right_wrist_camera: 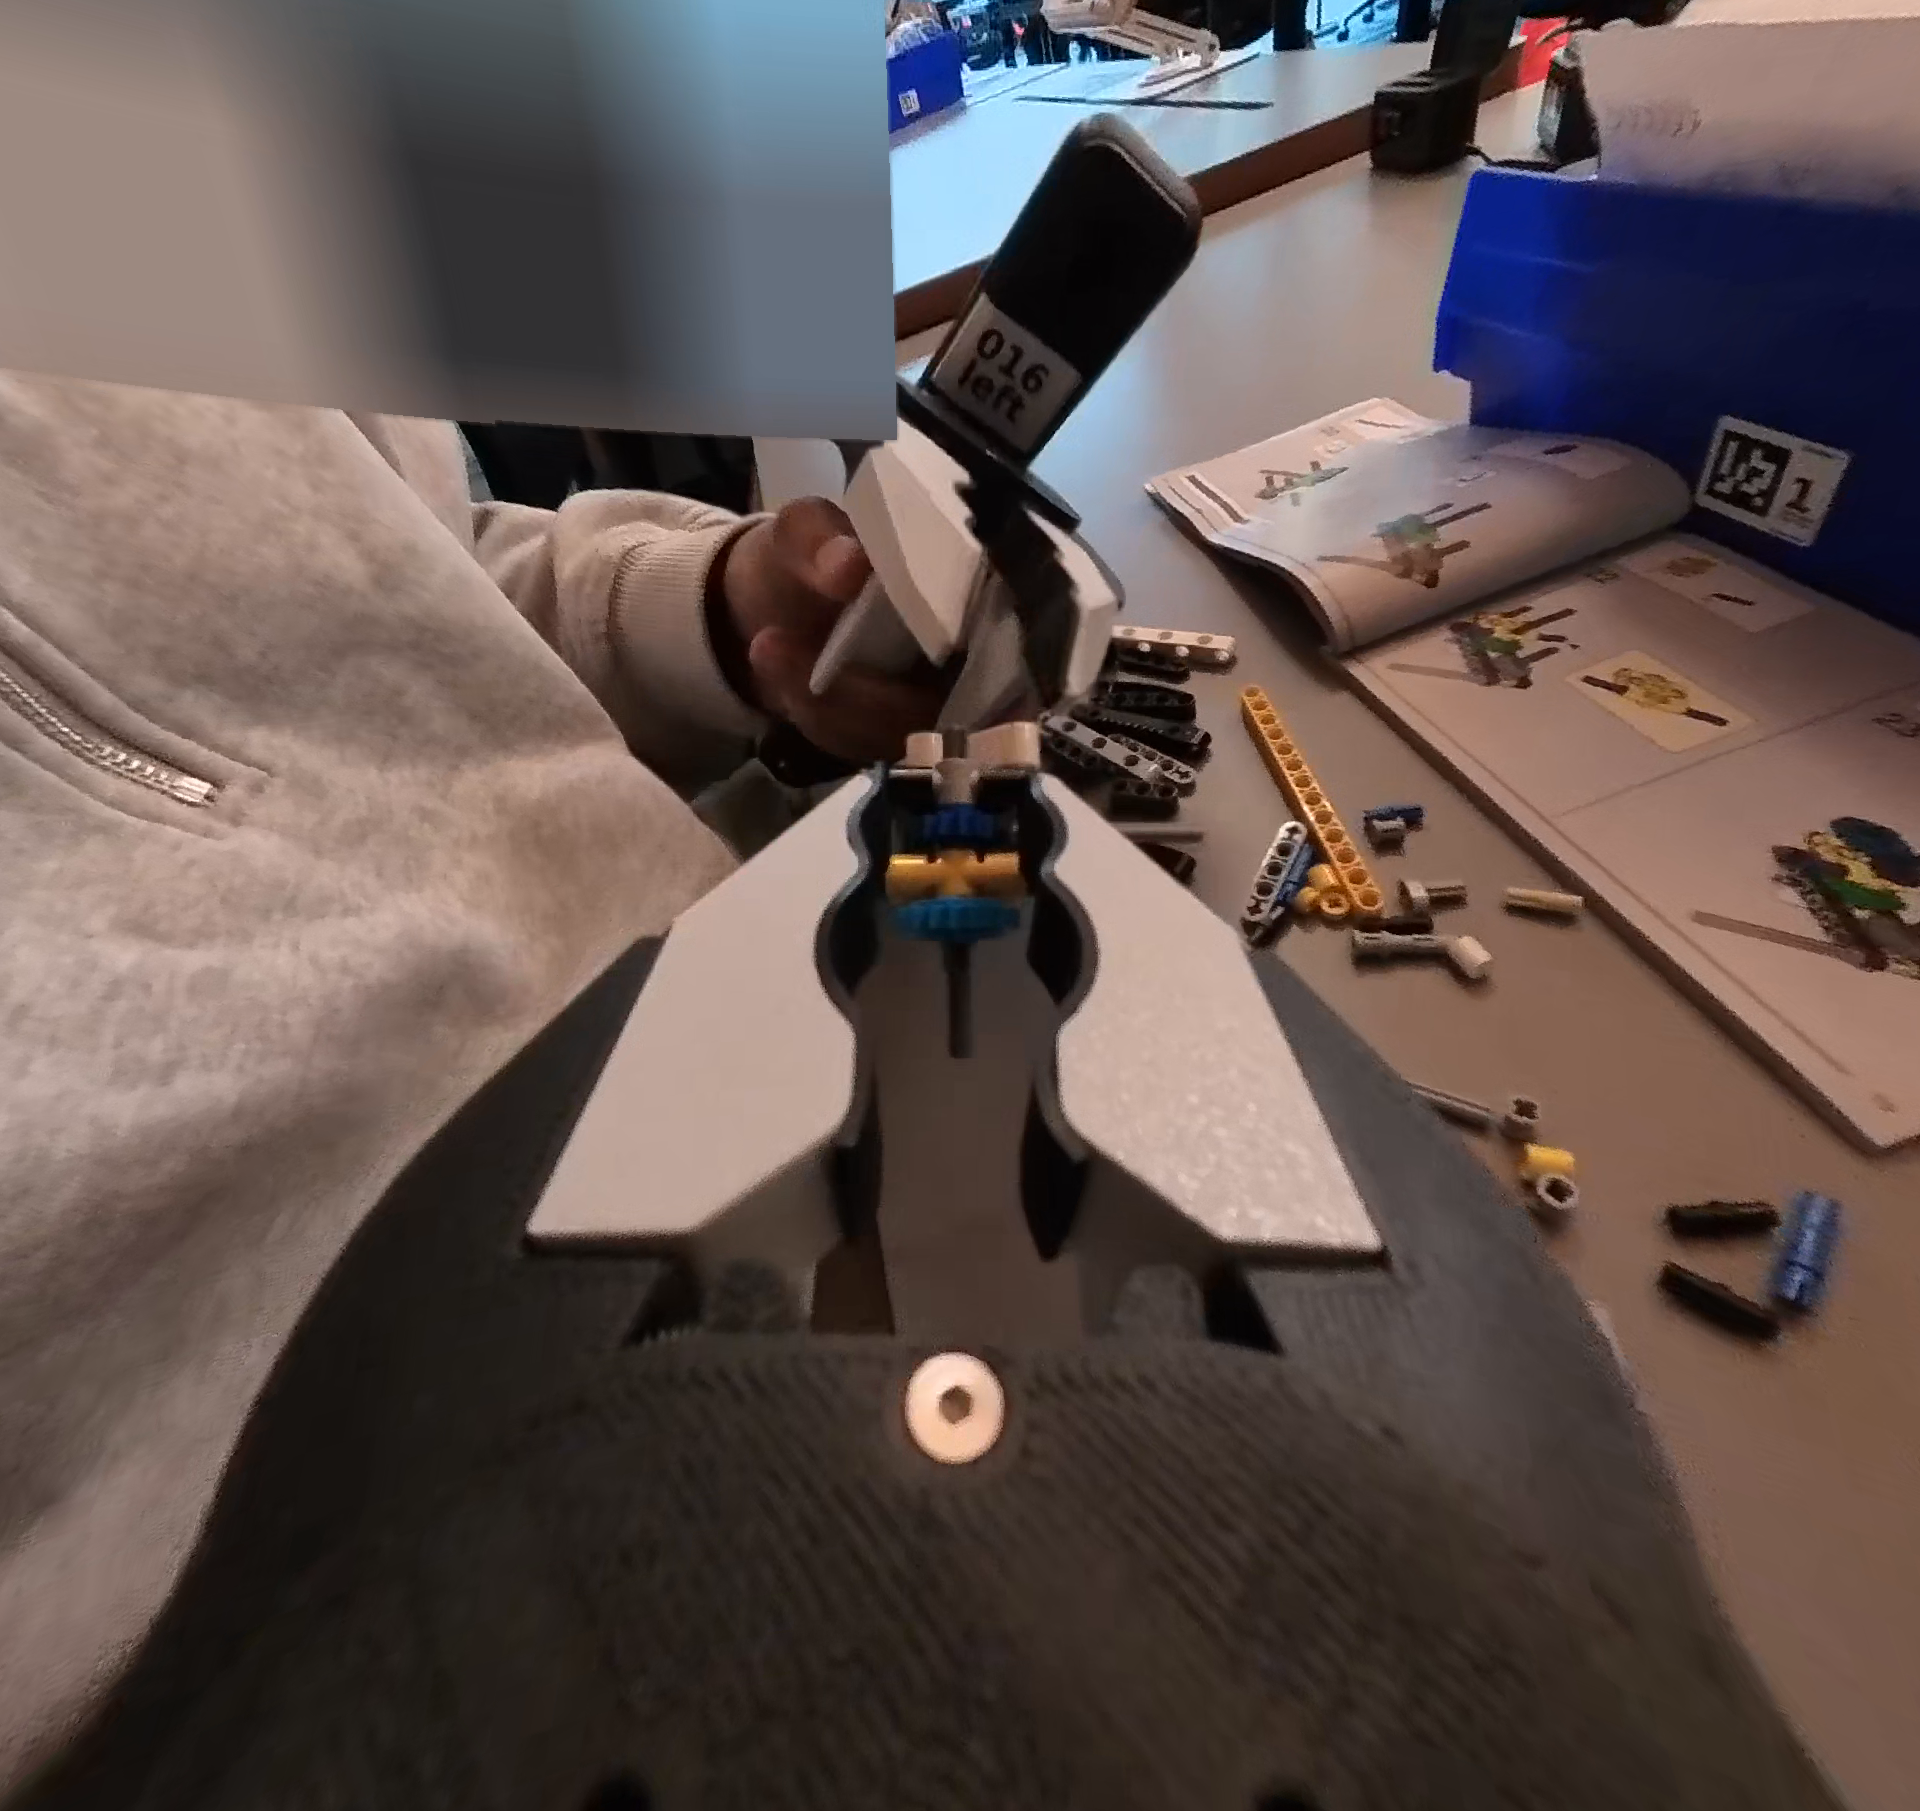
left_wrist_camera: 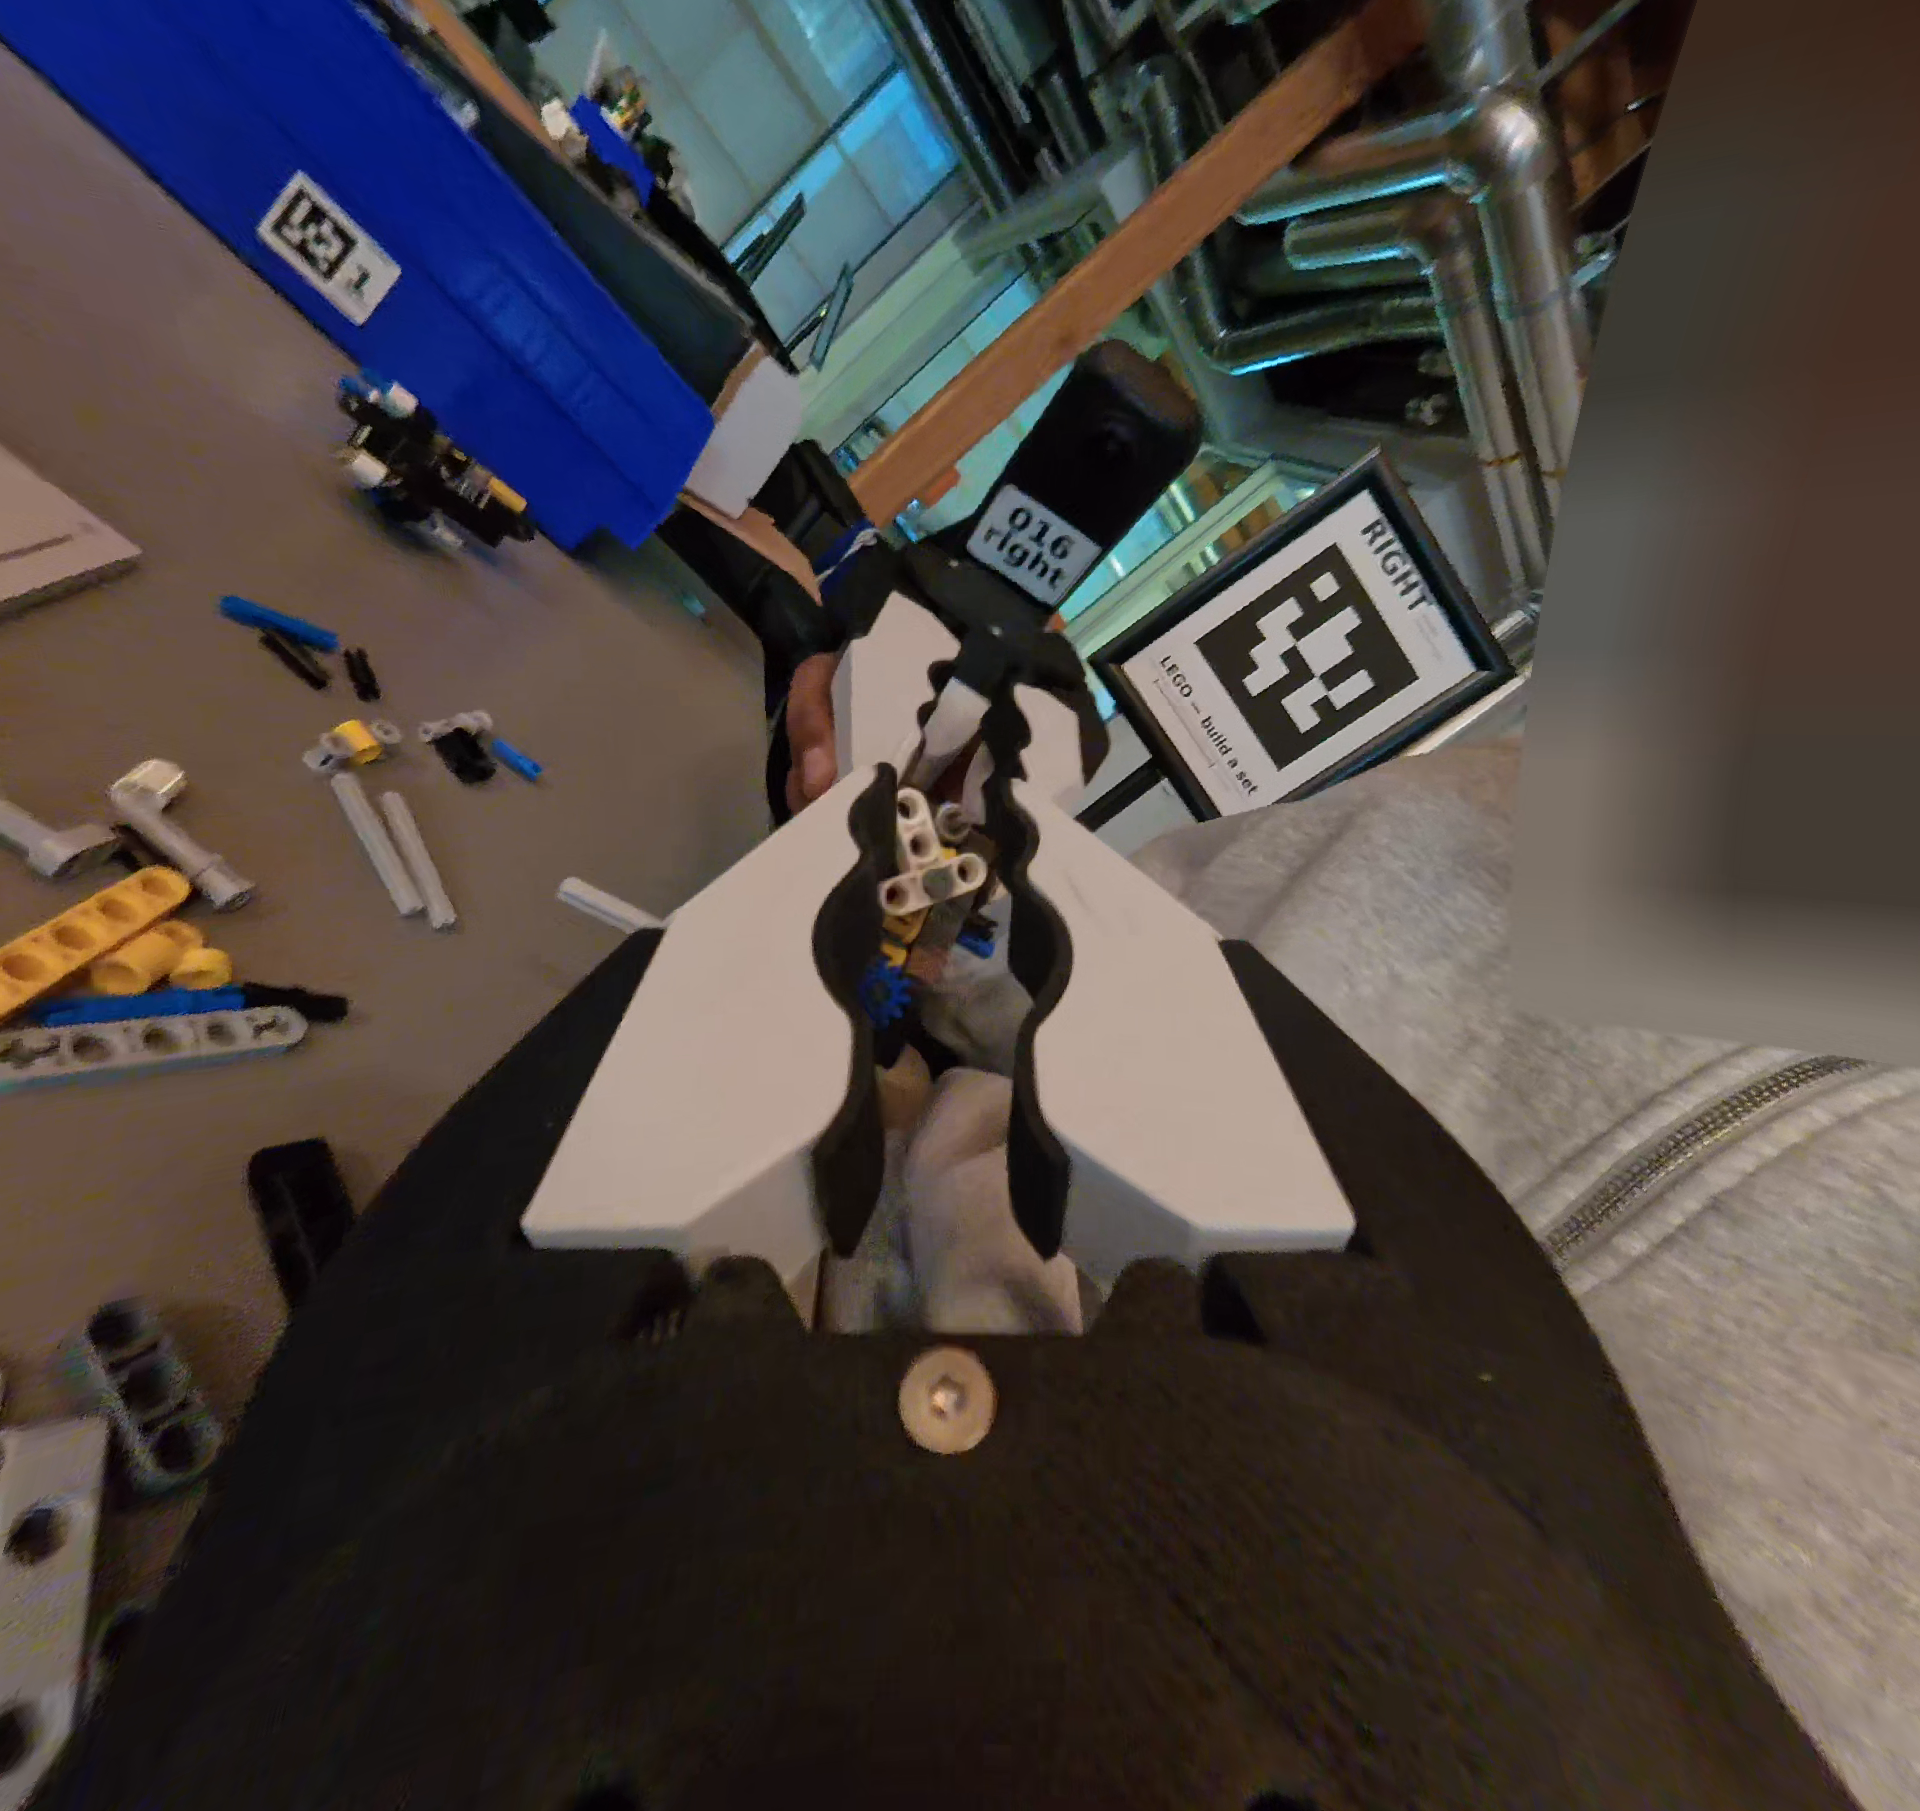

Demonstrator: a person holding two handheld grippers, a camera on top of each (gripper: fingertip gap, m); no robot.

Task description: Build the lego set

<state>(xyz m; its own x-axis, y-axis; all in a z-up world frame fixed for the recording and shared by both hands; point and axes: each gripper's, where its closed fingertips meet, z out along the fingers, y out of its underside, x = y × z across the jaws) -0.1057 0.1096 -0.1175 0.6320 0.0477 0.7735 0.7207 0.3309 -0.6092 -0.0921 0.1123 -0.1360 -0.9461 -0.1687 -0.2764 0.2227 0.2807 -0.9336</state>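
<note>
A small lego assembly is held in the air between both grippers. In the left wrist view it shows a white T-shaped piece (left_wrist_camera: 928,857) and a blue gear (left_wrist_camera: 889,994). In the right wrist view it shows blue gears, a yellow connector (right_wrist_camera: 951,871) and a thin grey axle (right_wrist_camera: 961,1008). My left gripper (left_wrist_camera: 940,805) is shut on its white end. My right gripper (right_wrist_camera: 956,795) is shut on the yellow and blue part. The two grippers face each other tip to tip: the right gripper (left_wrist_camera: 977,722) shows beyond the assembly, and so does the left gripper (right_wrist_camera: 977,712).
Loose parts lie on the grey table: a yellow beam (right_wrist_camera: 1309,805), black beams (right_wrist_camera: 1132,722), a grey beam (left_wrist_camera: 156,1039), pins and axles. An open instruction booklet (right_wrist_camera: 1558,670) lies by a blue bin (right_wrist_camera: 1662,307). A partial build (left_wrist_camera: 426,462) stands by the bin. A person's grey sweater (right_wrist_camera: 312,826) is close. My two grippers' fingertips are within a few centimetres of each other.
</note>
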